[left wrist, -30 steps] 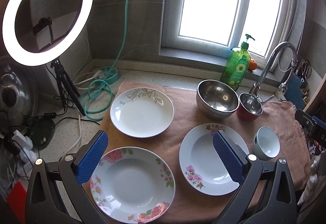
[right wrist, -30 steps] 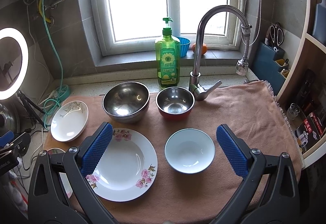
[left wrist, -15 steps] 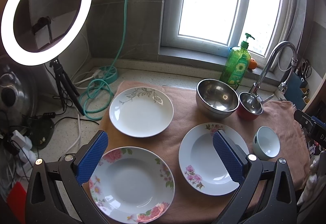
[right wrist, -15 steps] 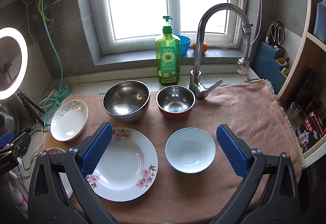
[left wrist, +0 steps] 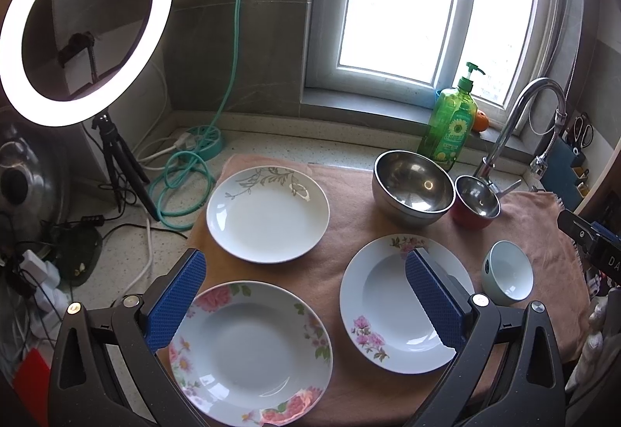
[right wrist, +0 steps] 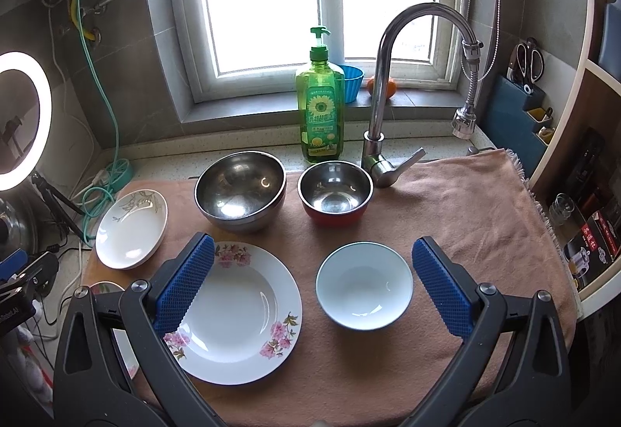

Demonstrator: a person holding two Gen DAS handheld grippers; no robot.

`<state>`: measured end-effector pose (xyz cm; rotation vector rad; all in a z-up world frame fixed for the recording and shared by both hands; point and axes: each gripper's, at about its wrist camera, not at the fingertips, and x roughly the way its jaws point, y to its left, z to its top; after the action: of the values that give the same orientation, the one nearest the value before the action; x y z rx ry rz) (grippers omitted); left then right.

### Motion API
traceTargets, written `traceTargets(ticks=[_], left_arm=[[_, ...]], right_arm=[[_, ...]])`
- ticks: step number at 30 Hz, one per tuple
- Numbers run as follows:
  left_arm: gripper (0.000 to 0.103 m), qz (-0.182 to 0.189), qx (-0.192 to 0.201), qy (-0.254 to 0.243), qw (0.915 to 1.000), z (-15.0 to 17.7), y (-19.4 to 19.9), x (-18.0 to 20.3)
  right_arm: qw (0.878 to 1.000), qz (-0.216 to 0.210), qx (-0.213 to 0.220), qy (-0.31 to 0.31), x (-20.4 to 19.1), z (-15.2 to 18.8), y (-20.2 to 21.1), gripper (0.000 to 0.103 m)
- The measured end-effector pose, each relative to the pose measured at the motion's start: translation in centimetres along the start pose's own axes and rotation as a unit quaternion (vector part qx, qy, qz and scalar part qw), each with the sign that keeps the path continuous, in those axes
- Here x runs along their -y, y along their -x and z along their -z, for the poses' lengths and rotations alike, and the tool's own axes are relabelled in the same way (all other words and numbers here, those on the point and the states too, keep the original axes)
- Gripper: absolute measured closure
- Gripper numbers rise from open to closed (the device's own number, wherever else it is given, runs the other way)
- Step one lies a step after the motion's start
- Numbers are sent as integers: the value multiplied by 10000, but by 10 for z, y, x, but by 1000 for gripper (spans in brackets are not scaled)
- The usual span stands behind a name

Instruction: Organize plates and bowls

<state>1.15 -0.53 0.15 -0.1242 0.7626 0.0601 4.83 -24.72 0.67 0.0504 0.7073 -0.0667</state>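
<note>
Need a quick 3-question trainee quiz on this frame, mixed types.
1. True or false: the left tool is shut on a plate.
2. How many plates lie on the cloth? A) two B) three C) four
3. Fill in: the small steel bowl has a ___ outside.

Key
1. False: both tools, left and right, are open and hold nothing.
2. B: leaf plate, big-flower plate, pink-flower plate.
3. Red.
</note>
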Motion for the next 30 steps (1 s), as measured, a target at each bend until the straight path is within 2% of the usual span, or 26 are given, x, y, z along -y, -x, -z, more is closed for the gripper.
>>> traceTargets(ticks=[15, 30], left_arm=[[1, 0, -73, -52, 10000, 0, -7, 4], [1, 278, -587, -514, 9966, 1, -43, 11]], right_arm=[[10000, 10, -81, -34, -2, 6, -6, 0], [9966, -109, -753, -319, 20, 36, -30, 0]])
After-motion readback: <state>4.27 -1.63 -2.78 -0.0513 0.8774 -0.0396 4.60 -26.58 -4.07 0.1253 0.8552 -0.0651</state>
